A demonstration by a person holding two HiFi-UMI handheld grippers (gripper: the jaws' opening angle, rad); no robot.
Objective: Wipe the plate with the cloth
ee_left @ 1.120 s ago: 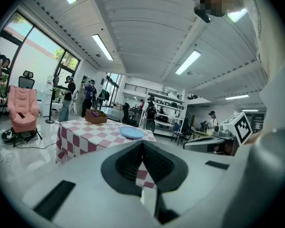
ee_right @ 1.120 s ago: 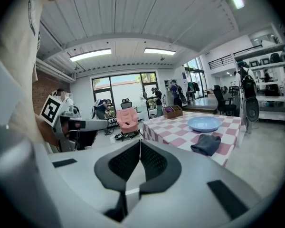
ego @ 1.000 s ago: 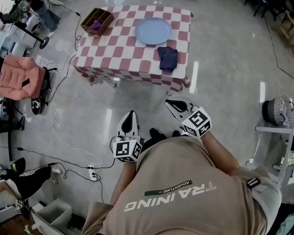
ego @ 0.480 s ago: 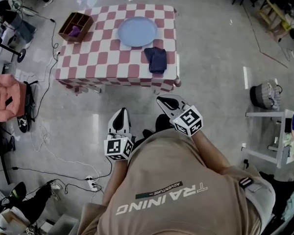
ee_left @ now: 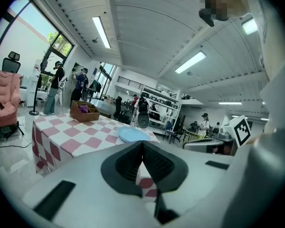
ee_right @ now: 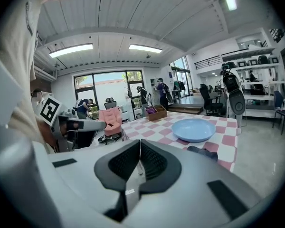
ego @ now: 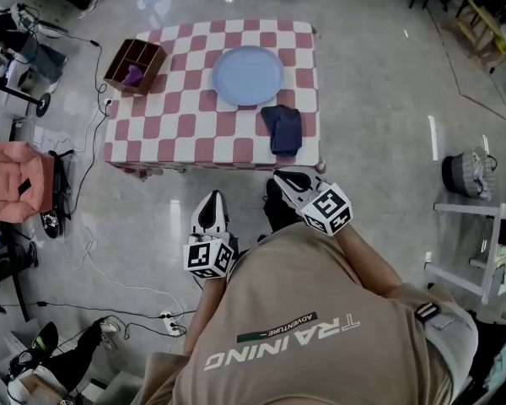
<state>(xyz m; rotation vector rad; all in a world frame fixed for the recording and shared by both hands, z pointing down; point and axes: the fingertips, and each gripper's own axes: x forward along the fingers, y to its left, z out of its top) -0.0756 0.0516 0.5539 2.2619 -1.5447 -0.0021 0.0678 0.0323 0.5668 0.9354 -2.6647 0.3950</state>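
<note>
Lettering on the shirt (ego: 320, 294) reads "TRAINING" and "ADVENTURE", upside down.

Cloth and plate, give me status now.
Both shut, empty, short of the table: left gripper, right gripper. Untouched cloth lies beside plate. Far-corner box, out of the way.

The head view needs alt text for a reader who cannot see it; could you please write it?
Seen from above, a person holds the shut, empty left gripper and right gripper short of a checked table. On it lie a blue plate, a dark blue cloth nearer the person, and a wooden box.
</note>
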